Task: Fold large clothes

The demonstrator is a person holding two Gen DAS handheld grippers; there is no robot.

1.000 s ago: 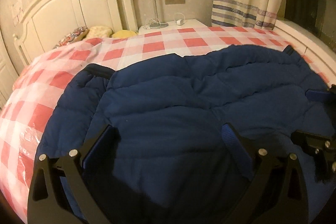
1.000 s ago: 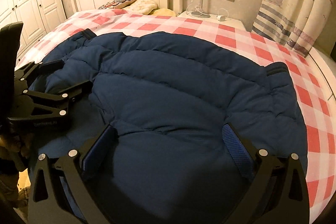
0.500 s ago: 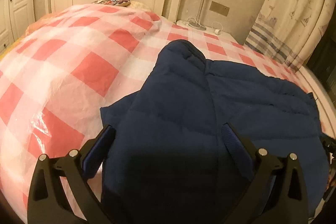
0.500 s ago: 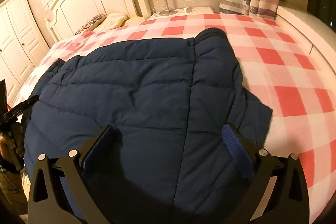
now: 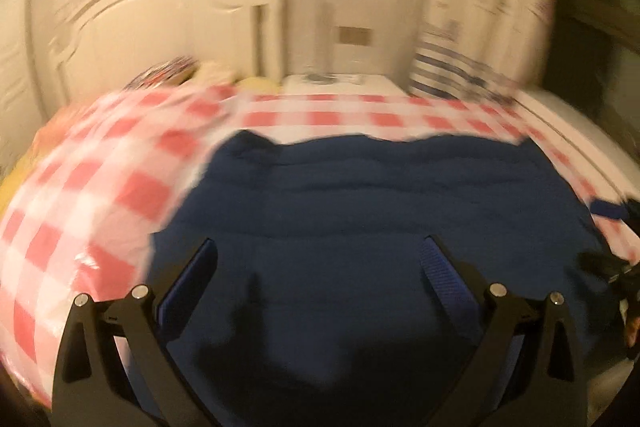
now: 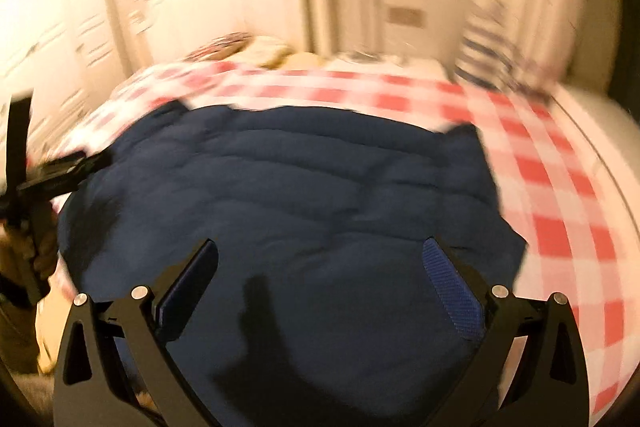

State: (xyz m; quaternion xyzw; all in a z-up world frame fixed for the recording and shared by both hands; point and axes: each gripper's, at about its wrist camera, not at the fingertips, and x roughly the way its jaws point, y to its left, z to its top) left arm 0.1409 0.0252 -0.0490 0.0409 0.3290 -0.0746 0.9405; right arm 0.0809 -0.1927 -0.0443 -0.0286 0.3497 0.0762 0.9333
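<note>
Both views are blurring with motion. The bed with its red-and-white checked cover is filling most of each frame, the white headboard standing at its far end. The blue jacket is lying flat across the bed's near edge, its quilted body spreading toward the middle, well short of the headboard. Striped curtains are hanging past the far right corner. You're holding your left gripper over the jacket's near hem, jaws spread wide and gripping nothing. Your right gripper is hovering the same way, jaws apart and empty, over the jacket. In the right view the other gripper is showing at the bed's left edge.
</note>
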